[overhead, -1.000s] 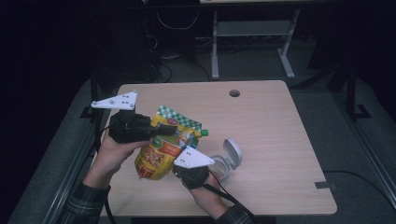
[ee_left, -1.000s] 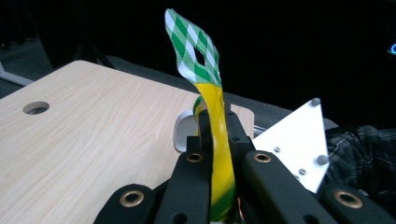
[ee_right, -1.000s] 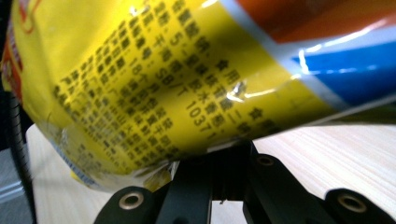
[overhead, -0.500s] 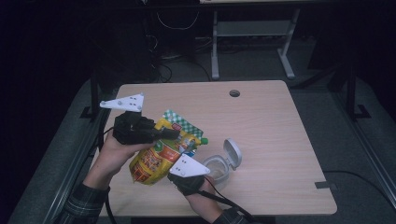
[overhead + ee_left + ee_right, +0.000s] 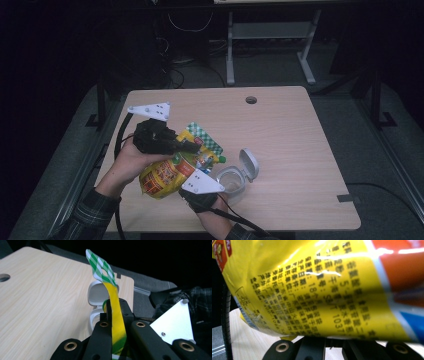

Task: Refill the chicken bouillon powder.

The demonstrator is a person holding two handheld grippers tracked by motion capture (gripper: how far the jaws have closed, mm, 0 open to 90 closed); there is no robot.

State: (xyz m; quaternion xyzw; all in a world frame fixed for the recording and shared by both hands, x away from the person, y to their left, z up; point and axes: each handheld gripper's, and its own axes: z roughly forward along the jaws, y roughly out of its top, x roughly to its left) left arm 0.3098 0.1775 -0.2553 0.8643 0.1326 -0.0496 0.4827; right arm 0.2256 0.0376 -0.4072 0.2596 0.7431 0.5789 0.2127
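Here, left gripper (image 5: 113,322) fingers clamped on yellow pouch (image 5: 115,315), right closed

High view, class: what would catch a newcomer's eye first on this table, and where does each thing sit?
The bright yellow snack bag stands out first, held up over the near left part of the wooden table between the left gripper, clamped on its green-checked top, and the right gripper at its lower edge. Just right of the bag sits a small clear container with its white flip lid open.
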